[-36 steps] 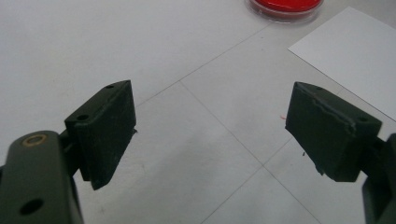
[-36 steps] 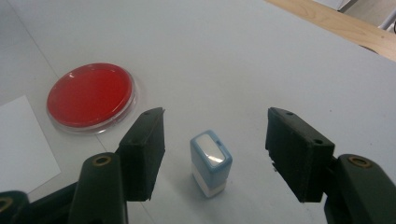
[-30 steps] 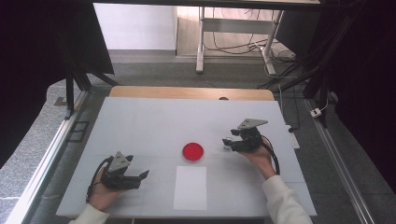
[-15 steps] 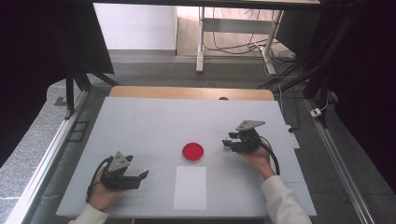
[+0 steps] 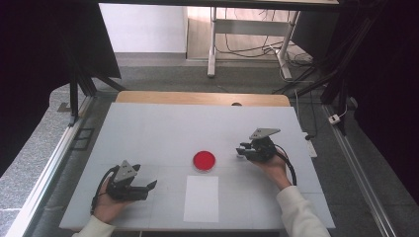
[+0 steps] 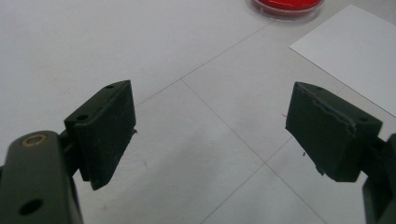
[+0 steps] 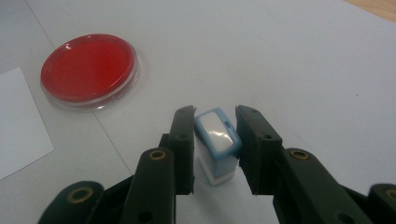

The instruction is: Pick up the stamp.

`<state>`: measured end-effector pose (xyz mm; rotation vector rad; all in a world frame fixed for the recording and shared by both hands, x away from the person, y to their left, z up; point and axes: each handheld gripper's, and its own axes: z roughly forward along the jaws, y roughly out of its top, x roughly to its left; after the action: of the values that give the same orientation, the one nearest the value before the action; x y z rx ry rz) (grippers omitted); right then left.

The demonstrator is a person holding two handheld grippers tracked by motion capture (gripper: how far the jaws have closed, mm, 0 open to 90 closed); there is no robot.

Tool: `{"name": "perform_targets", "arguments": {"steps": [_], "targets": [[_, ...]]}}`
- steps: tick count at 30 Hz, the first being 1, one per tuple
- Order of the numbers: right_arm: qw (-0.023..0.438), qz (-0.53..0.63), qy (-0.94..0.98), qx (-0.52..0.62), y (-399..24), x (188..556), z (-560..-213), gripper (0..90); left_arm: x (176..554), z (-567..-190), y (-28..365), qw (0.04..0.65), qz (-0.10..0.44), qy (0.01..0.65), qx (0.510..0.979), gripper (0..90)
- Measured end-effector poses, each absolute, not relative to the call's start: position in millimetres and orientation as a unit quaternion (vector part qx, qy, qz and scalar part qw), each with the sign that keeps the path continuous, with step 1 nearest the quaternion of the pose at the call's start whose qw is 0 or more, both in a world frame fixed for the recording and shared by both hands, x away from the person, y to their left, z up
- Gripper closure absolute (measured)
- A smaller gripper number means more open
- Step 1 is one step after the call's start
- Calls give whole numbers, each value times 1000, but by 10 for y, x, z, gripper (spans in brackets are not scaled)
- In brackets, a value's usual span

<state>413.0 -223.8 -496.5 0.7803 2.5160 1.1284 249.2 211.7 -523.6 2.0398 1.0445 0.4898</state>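
Right now your right hand-held gripper (image 7: 212, 140) has just been closing around a small stamp (image 7: 215, 142), and its two black jaws stand narrow, pressing its flanks. The stamp is a blocky little thing with a rounded light-blue cap, a glossy white window on top and a white base that sits on the tabletop (image 5: 163, 133). It stands upright, long axis vertical, its top tilted slightly toward 11 o'clock in the right gripper view. At 10 o'clock from it lies a round, shallow red dish (image 7: 88, 70) with a clear plastic rim, and a flat white sheet of paper (image 5: 201, 198) rests at 6 o'clock from that dish in the high view. Your left hand-held gripper (image 6: 210, 135) holds nothing, its matte jaws spread wide over the smooth grey surface.
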Motion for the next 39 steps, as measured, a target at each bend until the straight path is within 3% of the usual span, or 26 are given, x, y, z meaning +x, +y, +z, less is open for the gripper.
{"name": "perform_targets", "arguments": {"steps": [17,18,39], "targets": [[156,391,865,274,-2219,4117,-4987,707,2492,-5238,2115,387,193,411,802,160],[155,395,863,274,-2215,4115,-4995,749,2493,-5238,2116,388,192,411,802,160],[166,414,851,277,-2216,4062,-4931,752,2495,-5243,2123,387,193,413,802,160]]}}
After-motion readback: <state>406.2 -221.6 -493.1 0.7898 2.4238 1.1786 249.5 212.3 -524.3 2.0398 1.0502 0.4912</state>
